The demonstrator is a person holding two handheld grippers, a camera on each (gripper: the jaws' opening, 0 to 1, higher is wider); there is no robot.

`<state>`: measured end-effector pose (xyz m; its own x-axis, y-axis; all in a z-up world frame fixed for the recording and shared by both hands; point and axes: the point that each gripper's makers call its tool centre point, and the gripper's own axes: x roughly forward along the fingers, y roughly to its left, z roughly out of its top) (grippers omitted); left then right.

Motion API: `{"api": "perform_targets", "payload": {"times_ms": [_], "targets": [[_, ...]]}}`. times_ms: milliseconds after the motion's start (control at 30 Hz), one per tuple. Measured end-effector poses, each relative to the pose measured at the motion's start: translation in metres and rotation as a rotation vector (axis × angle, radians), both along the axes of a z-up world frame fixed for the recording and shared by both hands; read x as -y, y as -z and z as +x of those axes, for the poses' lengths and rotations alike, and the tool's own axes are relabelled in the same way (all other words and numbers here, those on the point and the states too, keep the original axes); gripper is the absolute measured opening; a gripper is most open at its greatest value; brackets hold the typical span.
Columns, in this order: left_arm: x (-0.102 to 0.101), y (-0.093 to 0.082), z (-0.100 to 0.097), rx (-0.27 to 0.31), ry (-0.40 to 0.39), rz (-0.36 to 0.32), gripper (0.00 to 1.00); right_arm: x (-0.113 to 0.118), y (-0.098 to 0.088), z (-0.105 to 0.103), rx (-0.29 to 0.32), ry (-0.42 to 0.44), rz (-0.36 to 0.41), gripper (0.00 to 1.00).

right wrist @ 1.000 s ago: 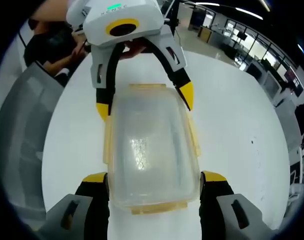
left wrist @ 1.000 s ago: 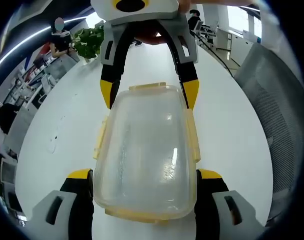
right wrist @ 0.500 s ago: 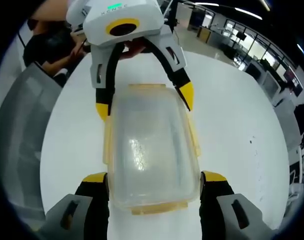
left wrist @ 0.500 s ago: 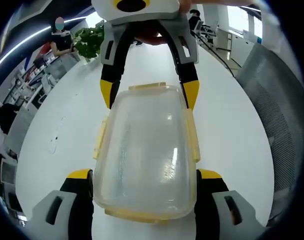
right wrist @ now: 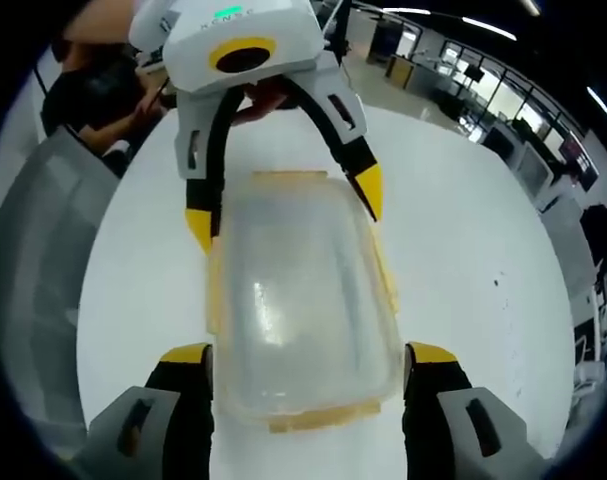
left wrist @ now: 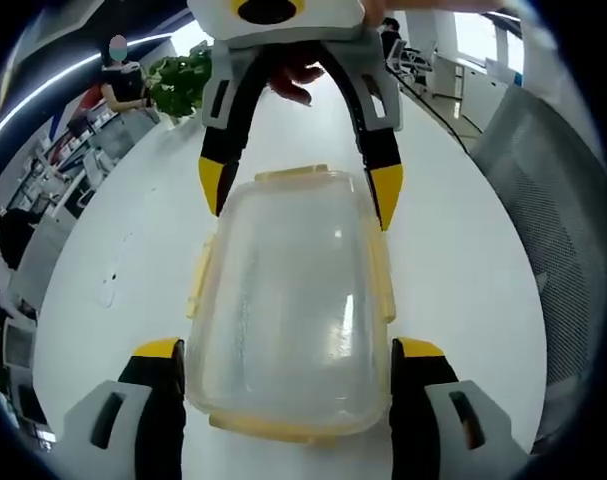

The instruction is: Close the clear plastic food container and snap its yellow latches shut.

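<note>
On the white round table [left wrist: 463, 260], the clear plastic food container [left wrist: 288, 300] lies lid-down-closed between the two grippers, which face each other across it. Left gripper view: the left gripper [left wrist: 288, 352] has its yellow-tipped jaws spread, one on each side of the container's near end; the right gripper [left wrist: 298, 185] straddles the far end, jaws likewise spread. Right gripper view: the same arrangement is mirrored, with the right gripper [right wrist: 308, 358], the container [right wrist: 298, 300] and the left gripper [right wrist: 283, 205]. Yellow latches [left wrist: 386, 272] run along the container's edges. Whether any jaw touches the container cannot be told. A potted plant [left wrist: 178, 82] stands beyond the table.
</note>
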<state>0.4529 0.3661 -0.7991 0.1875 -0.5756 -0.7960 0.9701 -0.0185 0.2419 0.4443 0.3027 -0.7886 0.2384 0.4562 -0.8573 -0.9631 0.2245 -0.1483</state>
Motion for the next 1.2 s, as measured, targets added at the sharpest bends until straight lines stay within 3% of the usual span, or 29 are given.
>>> {"api": "perform_targets", "payload": {"times_ms": [100,633,1200], "targets": [[-0.001,-0.004,0.003,0.015,-0.025,-0.018,0.91,0.001,-0.007,0.003,0.03,0.027,0.029,0.81],[-0.008,-0.024,-0.008,0.028,-0.135,-0.108,0.97,0.011,-0.03,0.001,0.092,0.176,0.156,0.92],[-0.023,-0.03,-0.027,-0.009,-0.252,-0.166,0.97,0.03,-0.039,-0.018,0.137,0.324,0.226,0.9]]}}
